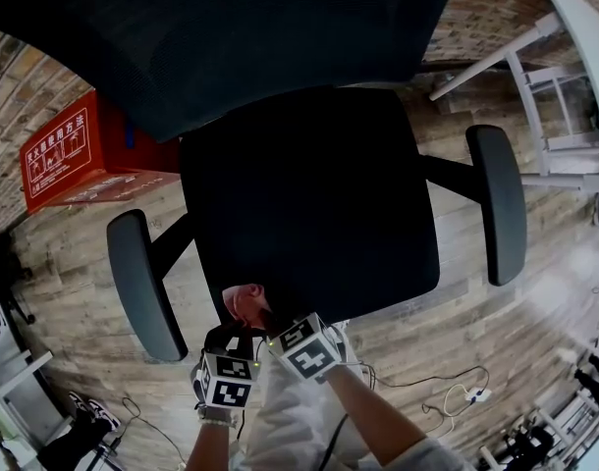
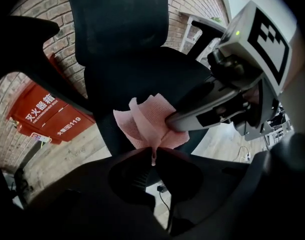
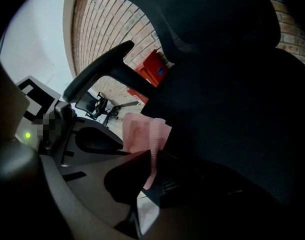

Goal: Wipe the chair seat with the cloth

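We hold the pink cloth (image 1: 245, 304) at the front edge of the black seat (image 1: 309, 194), and we cannot tell whether it touches. Our left gripper (image 2: 153, 154) has its jaws pinched tight on the cloth's lower fold. Our right gripper (image 3: 151, 156), just beside it, clamps another strip. A red box (image 1: 69, 150) stands on the floor nearby.

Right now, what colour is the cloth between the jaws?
The cloth is pale pink; the left gripper view shows it best.
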